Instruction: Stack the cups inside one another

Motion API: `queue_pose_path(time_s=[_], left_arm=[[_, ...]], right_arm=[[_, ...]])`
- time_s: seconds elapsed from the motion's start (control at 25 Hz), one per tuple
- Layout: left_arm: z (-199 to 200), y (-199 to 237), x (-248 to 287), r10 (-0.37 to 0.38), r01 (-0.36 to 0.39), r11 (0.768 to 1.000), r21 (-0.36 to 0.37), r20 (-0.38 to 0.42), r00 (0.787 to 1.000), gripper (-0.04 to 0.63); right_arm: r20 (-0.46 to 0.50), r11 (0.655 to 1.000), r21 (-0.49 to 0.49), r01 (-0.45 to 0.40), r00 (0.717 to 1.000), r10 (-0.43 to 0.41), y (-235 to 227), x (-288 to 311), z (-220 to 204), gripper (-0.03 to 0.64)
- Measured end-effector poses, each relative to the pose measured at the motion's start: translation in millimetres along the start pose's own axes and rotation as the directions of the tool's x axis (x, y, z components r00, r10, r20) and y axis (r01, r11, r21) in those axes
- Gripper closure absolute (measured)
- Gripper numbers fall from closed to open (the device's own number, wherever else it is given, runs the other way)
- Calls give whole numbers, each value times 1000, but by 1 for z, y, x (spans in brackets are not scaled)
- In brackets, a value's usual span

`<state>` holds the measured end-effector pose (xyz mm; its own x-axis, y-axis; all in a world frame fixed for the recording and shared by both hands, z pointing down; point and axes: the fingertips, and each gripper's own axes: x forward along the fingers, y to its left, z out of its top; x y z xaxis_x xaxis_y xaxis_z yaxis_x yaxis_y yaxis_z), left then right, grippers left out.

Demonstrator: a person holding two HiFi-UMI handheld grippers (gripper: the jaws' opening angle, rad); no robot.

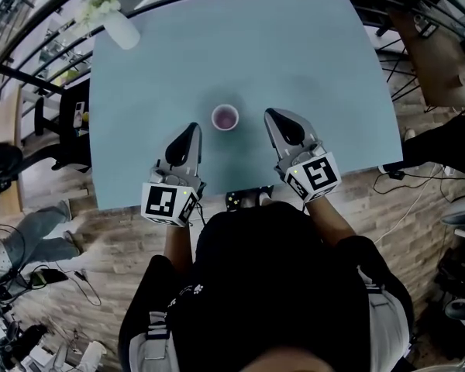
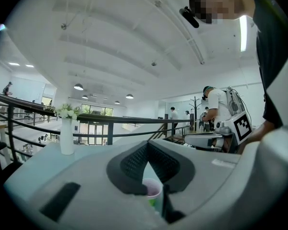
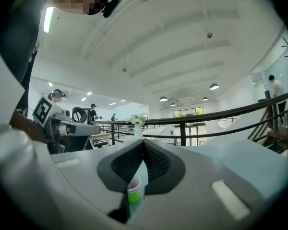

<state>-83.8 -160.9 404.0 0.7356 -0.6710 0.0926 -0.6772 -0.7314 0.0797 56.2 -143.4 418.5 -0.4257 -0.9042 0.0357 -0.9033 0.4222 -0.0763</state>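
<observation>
A small stack of cups [image 1: 225, 118], pink nested over green, stands upright on the pale blue table [image 1: 310, 60] near its front middle. My left gripper [image 1: 192, 127] lies low to the cups' left, shut and empty, a short gap away. To their right my right gripper [image 1: 270, 113] is also shut and holds nothing. In the left gripper view the cups [image 2: 152, 189] show beyond the closed jaws [image 2: 147, 143], low and right of centre. The right gripper view has the cups [image 3: 133, 188] low and left behind its closed jaws [image 3: 143, 142]. Neither gripper touches the cups.
A white vase with white flowers [image 1: 120, 29] stands at the table's far left corner. A small black device [image 1: 248, 198] sits at the front edge by my body. A dark railing [image 1: 39, 29] runs behind the table, and chairs [image 1: 58, 122] stand at the left.
</observation>
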Motion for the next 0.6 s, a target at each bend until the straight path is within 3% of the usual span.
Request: queue_pose_path(time_s=[0.6], left_arm=[[0, 6, -10, 41, -41, 999, -8, 5, 999, 603]], right_arm=[[-4, 1000, 0, -28, 1000, 28, 5, 6, 2, 611]])
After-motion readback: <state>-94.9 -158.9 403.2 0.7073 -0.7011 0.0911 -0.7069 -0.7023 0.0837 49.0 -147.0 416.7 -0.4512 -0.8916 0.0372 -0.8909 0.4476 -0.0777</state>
